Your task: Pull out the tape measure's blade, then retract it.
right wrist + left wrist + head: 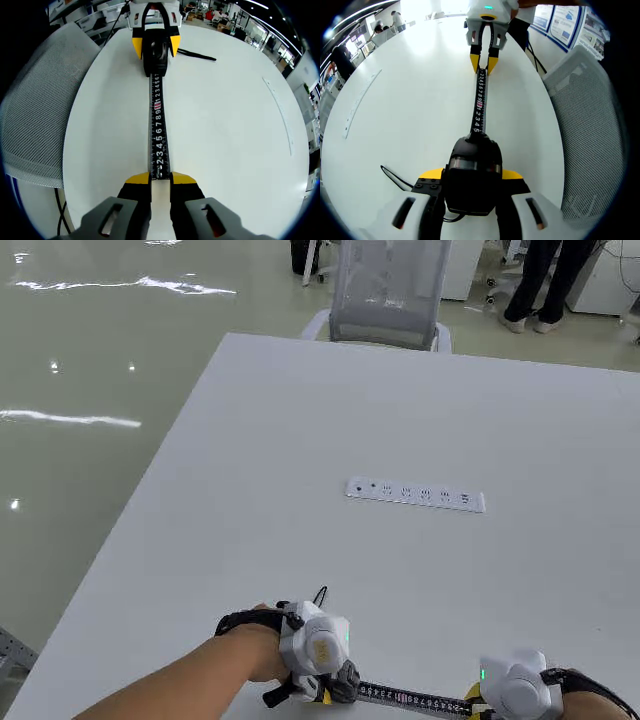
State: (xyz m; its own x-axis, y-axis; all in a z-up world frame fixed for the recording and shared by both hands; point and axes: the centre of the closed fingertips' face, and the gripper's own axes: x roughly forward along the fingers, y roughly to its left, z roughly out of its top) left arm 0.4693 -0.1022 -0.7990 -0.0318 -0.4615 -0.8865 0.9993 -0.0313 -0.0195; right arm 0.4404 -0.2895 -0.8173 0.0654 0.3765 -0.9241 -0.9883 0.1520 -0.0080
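A black tape measure case [472, 172] sits between the yellow-tipped fingers of my left gripper [470, 175], which is shut on it; the case [343, 680] shows near the table's front edge. Its black blade [479, 102] with white numbers runs flat over the table to my right gripper [484, 62]. My right gripper [160, 178] is shut on the blade's end [159, 167]. The blade [412, 700] stretches between both grippers, with my left gripper [325, 690] at one end and my right gripper [475, 708] at the other. The far case [155, 50] faces the right gripper view.
A white power strip [415, 495] lies at the middle of the white table [300, 440]. A grey mesh chair [388, 290] stands at the far edge, with a person's legs [540, 285] beyond. A thin black strap [196, 54] trails from the case.
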